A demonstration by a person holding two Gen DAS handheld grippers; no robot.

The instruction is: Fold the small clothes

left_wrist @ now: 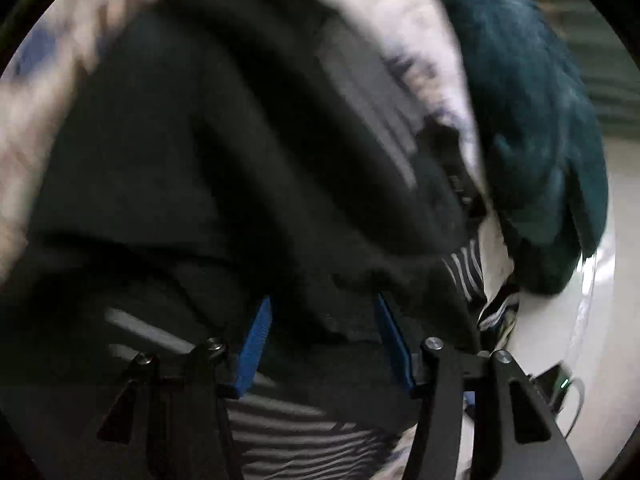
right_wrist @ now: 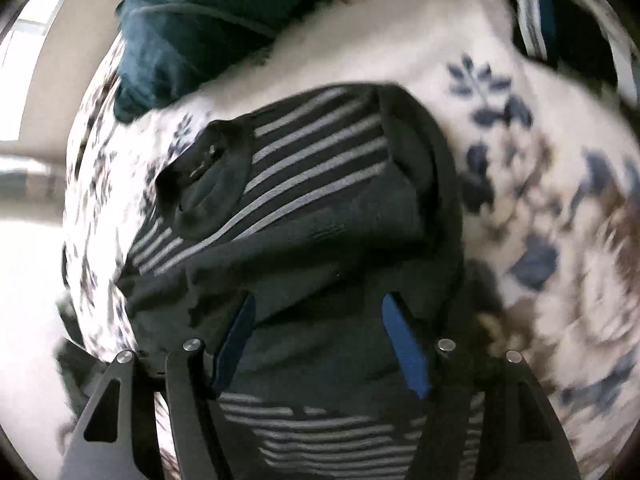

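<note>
A dark, black-and-grey striped garment [right_wrist: 320,184] lies on a white bedspread with blue and brown flowers [right_wrist: 520,160]. In the left wrist view the same garment [left_wrist: 224,160] fills most of the frame, blurred. My left gripper [left_wrist: 324,304] has its blue fingers [left_wrist: 256,348] spread, with dark cloth draped over the tips. My right gripper [right_wrist: 318,304] also has its blue fingers [right_wrist: 404,344] spread, tips sunk in the garment's dark cloth. I cannot tell if either pinches cloth.
A dark teal garment [right_wrist: 192,28] lies at the far left on the bedspread; it also shows in the left wrist view [left_wrist: 536,128] at the right. A white surface [left_wrist: 560,320] and pale floor lie beyond the bed edge.
</note>
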